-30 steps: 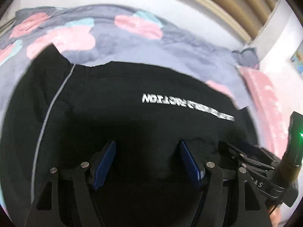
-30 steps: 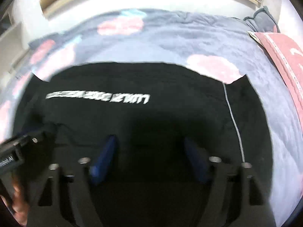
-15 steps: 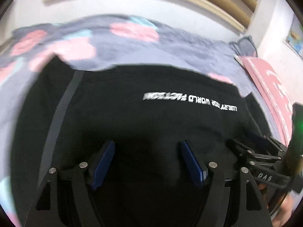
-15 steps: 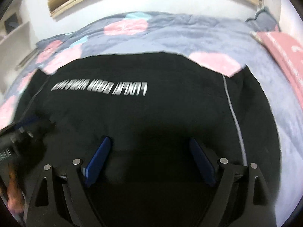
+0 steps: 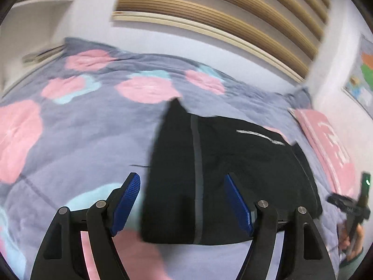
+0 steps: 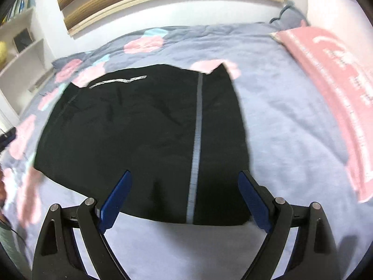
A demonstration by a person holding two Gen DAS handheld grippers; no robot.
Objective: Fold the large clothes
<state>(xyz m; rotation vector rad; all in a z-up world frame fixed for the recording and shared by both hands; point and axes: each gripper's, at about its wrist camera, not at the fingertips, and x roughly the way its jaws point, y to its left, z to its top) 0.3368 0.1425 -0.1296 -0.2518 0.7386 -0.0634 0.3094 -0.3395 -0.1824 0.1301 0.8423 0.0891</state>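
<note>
A black garment (image 5: 233, 170) with grey stripes and white lettering lies folded flat on the bed; it also shows in the right wrist view (image 6: 144, 135). My left gripper (image 5: 183, 186) is open and empty, above the garment's left near corner. My right gripper (image 6: 185, 184) is open and empty, above the garment's right near edge, either side of the grey stripe (image 6: 197, 126). The right gripper also shows at the far right of the left wrist view (image 5: 349, 206), small and blurred.
The bed has a grey-blue quilt with pink and teal blotches (image 5: 77, 126). A pink pillow (image 6: 333, 86) lies at the right. White shelves (image 6: 21, 53) stand at the left, and a wall with wooden slats (image 5: 209, 16) is behind the bed.
Both grippers have pulled back and up from the garment and moved apart. The garment now lies further off, with the quilt showing around it and its near edge in front of the fingers.
</note>
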